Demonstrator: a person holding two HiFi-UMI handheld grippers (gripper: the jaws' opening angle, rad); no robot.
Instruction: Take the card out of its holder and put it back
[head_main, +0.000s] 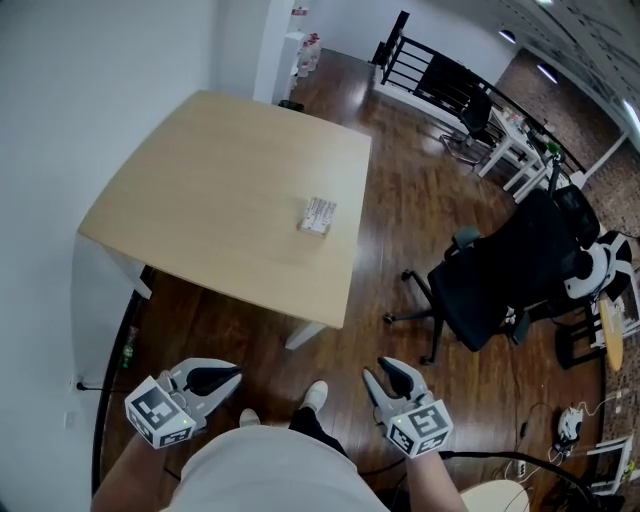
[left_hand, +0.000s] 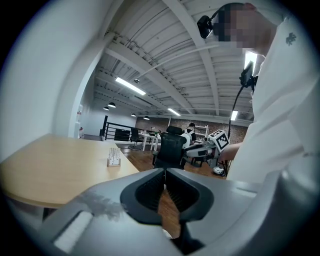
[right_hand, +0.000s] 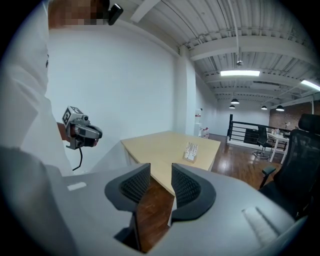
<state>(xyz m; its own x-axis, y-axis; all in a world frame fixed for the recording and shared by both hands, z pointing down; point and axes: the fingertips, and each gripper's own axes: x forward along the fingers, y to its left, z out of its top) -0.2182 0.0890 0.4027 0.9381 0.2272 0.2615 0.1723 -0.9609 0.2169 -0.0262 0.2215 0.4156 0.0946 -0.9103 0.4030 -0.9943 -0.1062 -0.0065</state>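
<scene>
The left gripper's (left_hand: 165, 172) jaws are closed pad to pad with nothing between them. The right gripper's (right_hand: 161, 175) jaws stand apart, and only floor and the counter edge show through the gap. Both are held low and close to the person's body, above the wooden floor (head_main: 390, 250) and well short of the counter (head_main: 220, 190).

The card holder (head_main: 318, 216) sits alone on the counter, near its right-hand edge. The card (left_hand: 114, 156) looks to stand upright in it, though it is too small to be sure. That fits a card waiting to be drawn as well as one already returned.

The risks, as I judge them:
- The holder looks small and light. Pulling or pushing on the card with nothing bracing the base could drag or tip the holder towards the near edge.
- A thin card can slip from ribbed pads, or bend if it is gripped off-centre.
- From this far back, a long reach could arrive skewed and knock the holder.
- The office chair (head_main: 510, 270) stands off to the right, close enough to catch an elbow.
</scene>
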